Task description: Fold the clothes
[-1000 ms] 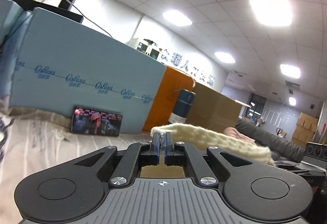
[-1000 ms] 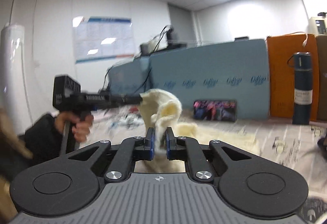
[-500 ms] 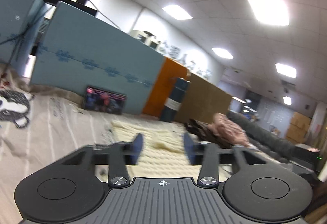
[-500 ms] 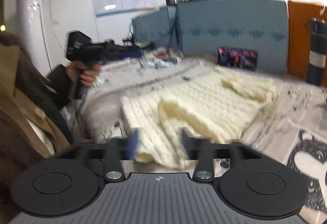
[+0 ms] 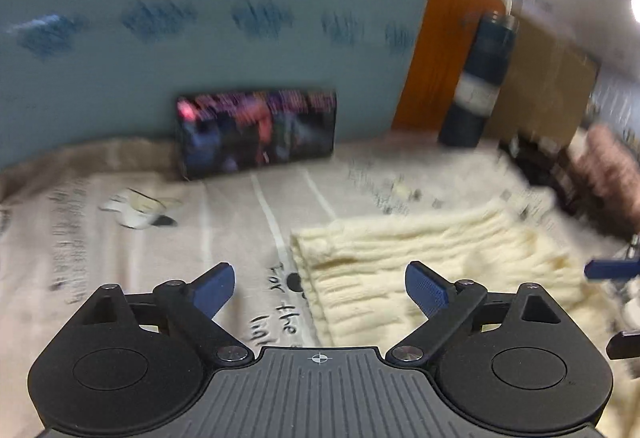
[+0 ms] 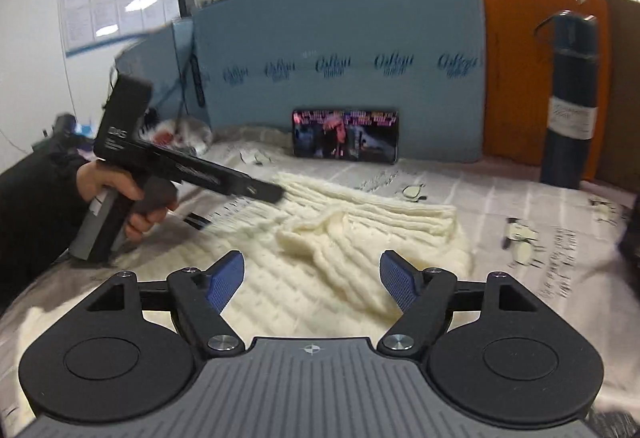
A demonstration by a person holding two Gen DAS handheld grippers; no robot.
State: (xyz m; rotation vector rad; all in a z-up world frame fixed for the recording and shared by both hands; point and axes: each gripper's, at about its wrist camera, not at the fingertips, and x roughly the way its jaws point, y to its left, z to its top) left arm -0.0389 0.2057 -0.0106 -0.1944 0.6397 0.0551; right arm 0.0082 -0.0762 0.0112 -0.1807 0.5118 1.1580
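Observation:
A cream knitted sweater [image 6: 360, 238] lies spread on the printed table cover, with a bunched fold near its middle. It also shows in the left wrist view [image 5: 432, 262], its near corner between the fingers. My left gripper [image 5: 320, 288] is open and empty, just above the sweater's left edge. My right gripper [image 6: 312, 280] is open and empty over the sweater's near part. The left gripper shows in the right wrist view [image 6: 276, 194], held by a hand over the sweater's far left side.
A phone [image 6: 346, 134] leans on a blue foam board [image 6: 340, 38] at the back. A dark flask [image 6: 570, 110] stands at the right before an orange panel [image 6: 520, 78]. The printed cover [image 5: 140, 258] lies under everything. Cables and clutter sit at the far left [image 6: 176, 130].
Both grippers were shut on the raised sweater a second ago. They opened and let it go. The sweater now lies flat, and both grippers have tilted down toward it.

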